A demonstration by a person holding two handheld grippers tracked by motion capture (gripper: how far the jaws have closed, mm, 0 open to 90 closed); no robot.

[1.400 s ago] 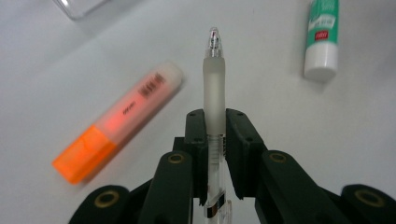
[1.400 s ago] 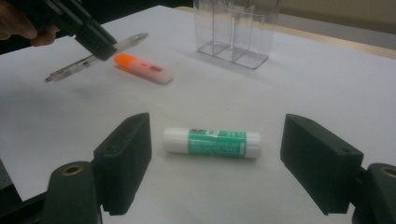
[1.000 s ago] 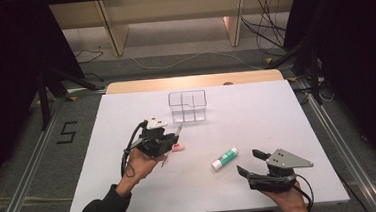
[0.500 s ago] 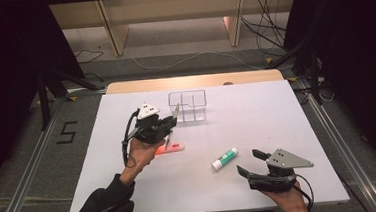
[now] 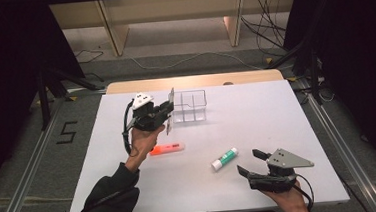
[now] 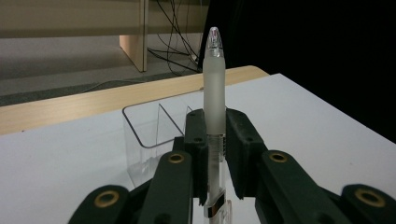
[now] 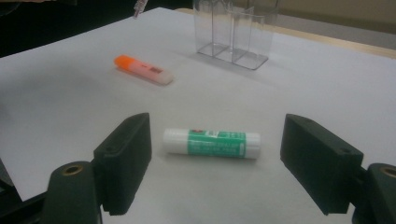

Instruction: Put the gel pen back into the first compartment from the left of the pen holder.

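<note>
We count two grippers, one pen, one highlighter, one glue stick and one clear organizer with several compartments, all on or above one white table [image 5: 308,127].

Starting at the left, our left gripper [image 5: 168,110] is lifted off the table in the high view, with its jaws pressed tight on a frosted pen [image 6: 214,100]. In the left gripper view the pen stands upright between the pads, its clear tip well above them and its lower end cut off by the bottom edge of that picture. In the high view the pen is a thin sliver at the jaw tips, hard to make out. Just beyond the jaws and slightly to their left stands the clear organizer [image 6: 149,126]; its walls are see-through, so we cannot tell how many compartments it has. In the high view it sits just to the right of the gripper.

Below that gripper, near the wrist of the hand holding it, an orange highlighter [image 5: 166,148] lies flat on the table.

Further right, a green and white glue stick [image 7: 211,143] lies on the table just ahead of our right gripper [image 7: 215,170], crosswise to it. Those jaws stand wide apart, touching nothing, and the stick lies just beyond the gap. Part of the hand holding this gripper is cut off by the frame's bottom edge.
</note>
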